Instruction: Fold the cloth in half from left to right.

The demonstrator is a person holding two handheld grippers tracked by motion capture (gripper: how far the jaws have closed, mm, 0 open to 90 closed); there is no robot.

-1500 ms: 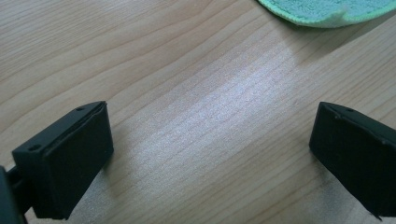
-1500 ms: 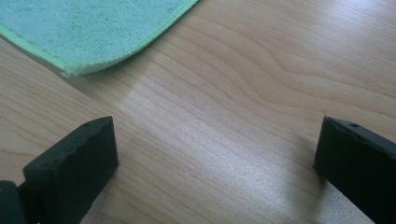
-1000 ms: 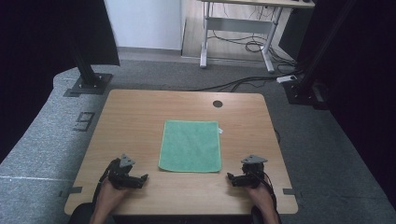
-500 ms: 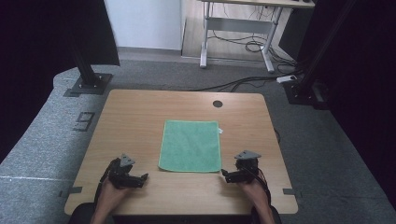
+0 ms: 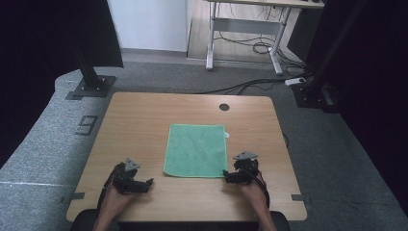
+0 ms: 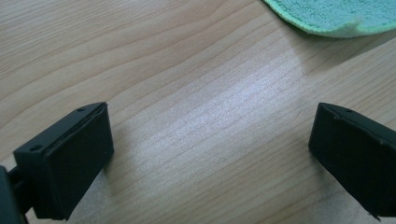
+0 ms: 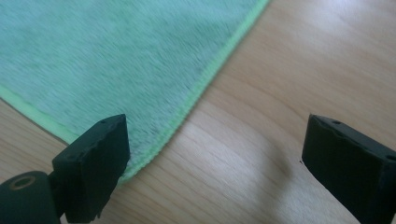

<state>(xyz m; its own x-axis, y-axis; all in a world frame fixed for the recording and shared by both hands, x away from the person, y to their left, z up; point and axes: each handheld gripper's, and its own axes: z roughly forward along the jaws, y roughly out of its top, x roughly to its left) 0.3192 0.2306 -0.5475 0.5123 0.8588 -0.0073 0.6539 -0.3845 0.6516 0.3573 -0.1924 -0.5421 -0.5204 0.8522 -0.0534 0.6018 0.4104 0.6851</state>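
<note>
Left gripper (image 5: 148, 183): one, jaws wide apart over bare table (image 5: 144, 120), holding nothing; the left gripper view catches a cloth corner at its upper edge. Green cloth (image 5: 196, 150): one, flat at the table's middle. Right gripper (image 5: 226, 176): one, at the cloth's near right corner, jaws wide but just closing slightly, gripping nothing; the right gripper view shows the stitched hem (image 7: 201, 88). Containers: none.

High view overhead facing forward-down, gripper views close, sharing cloth (image 5: 196, 149)
</note>
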